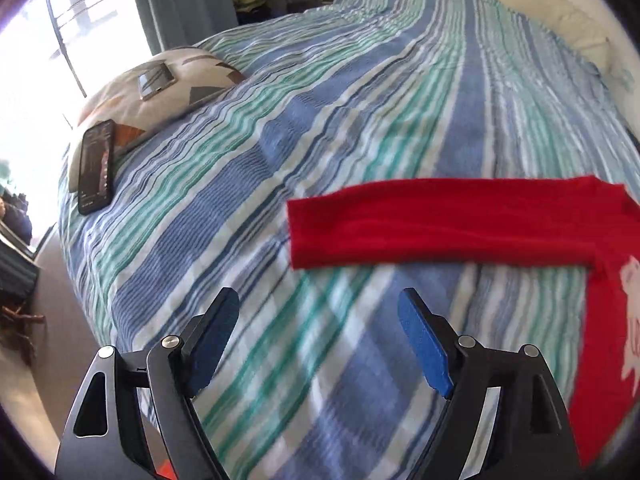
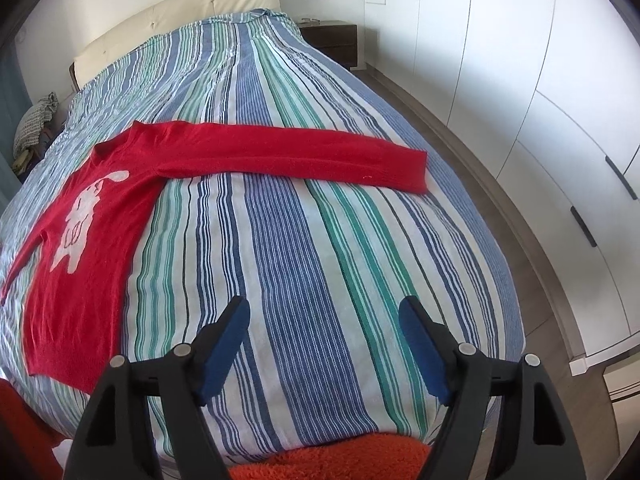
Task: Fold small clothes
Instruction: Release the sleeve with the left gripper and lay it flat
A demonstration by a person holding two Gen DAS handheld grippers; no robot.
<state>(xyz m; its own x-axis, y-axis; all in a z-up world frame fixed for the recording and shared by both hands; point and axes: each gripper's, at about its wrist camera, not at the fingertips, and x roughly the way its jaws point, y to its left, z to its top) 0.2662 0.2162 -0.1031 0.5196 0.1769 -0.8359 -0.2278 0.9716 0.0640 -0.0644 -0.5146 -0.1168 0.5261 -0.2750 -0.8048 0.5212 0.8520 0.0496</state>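
A red sweater (image 2: 100, 240) lay spread flat on the striped bed (image 2: 304, 240), front up with a pale cartoon print (image 2: 80, 220) on the chest, its body toward the bed's left side and nearer the foot than the headboard (image 2: 180, 12). One sleeve (image 2: 288, 156) was stretched straight across the bed toward the right edge; the other sleeve (image 1: 440, 228) was stretched toward the left side, its cuff ending short of the pillow. The left gripper (image 1: 318, 336) hovered above bare bedding near that cuff, fingers spread and holding nothing. The right gripper (image 2: 324, 344) hung over the foot of the bed, fingers likewise spread and empty, well apart from the garment. In my judgement the sweater is a light, soft knit: it will drape and sag when lifted, will not slip readily on the cotton cover, and is in no way fragile. The sensible holds appear to be the cuffs for folding the sleeves inward, then the hem corners or shoulders for folding the body. The left wrist view alone showed the pillow (image 1: 160, 84) at the bed's left edge carrying two phones (image 1: 96, 166), and the bright window (image 1: 40, 60). The right wrist view alone showed the full print, the hem, the headboard, the wardrobe doors (image 2: 540, 120) and an orange fabric (image 2: 332, 456) at the foot edge.
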